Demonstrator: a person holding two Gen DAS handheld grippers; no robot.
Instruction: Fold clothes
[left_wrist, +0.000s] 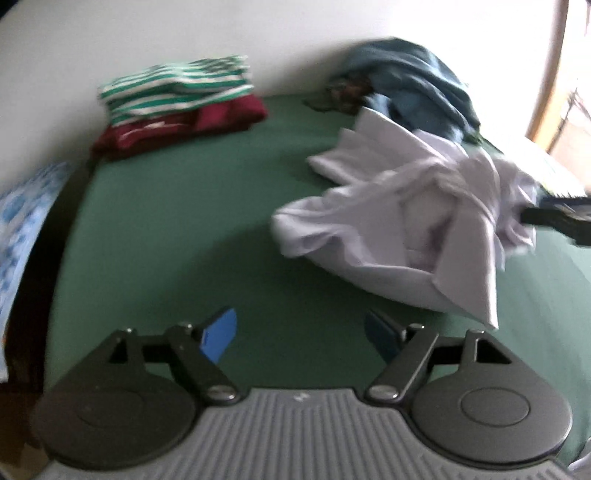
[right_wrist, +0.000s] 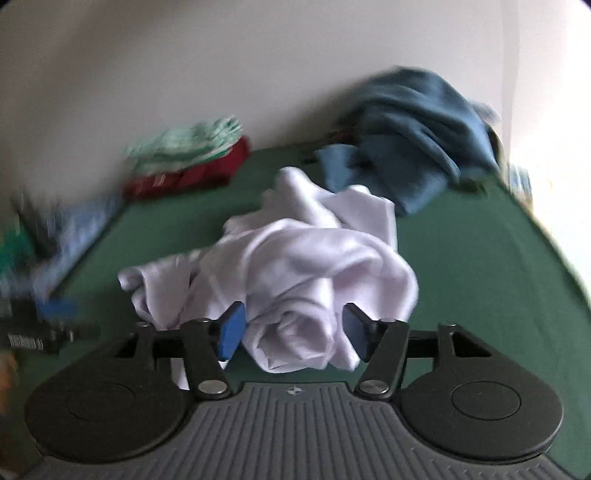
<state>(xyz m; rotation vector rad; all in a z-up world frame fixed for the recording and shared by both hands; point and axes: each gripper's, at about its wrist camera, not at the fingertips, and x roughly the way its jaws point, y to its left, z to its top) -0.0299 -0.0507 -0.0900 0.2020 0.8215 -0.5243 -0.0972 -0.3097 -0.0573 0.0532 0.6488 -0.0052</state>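
The white garment (right_wrist: 295, 266) lay crumpled on the green bed cover (right_wrist: 480, 277), a bunched fold sitting between the right gripper's (right_wrist: 293, 328) spread jaws, which had not closed on it. The left gripper (left_wrist: 301, 338) hung over bare cover, jaws also spread wide. The cloth looked thin, light and limp; a hem or shoulder seam would likely give a surer hold than the bunch. Beyond lay a folded striped-and-red stack (left_wrist: 177, 107) and a heaped blue garment (right_wrist: 413, 129).

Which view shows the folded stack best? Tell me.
The left wrist view: the folded stack shows a green-and-white striped garment lying on a dark red one, edges fairly clear. In the right wrist view the same stack is farther off and smeared by motion blur, its stripes barely readable.
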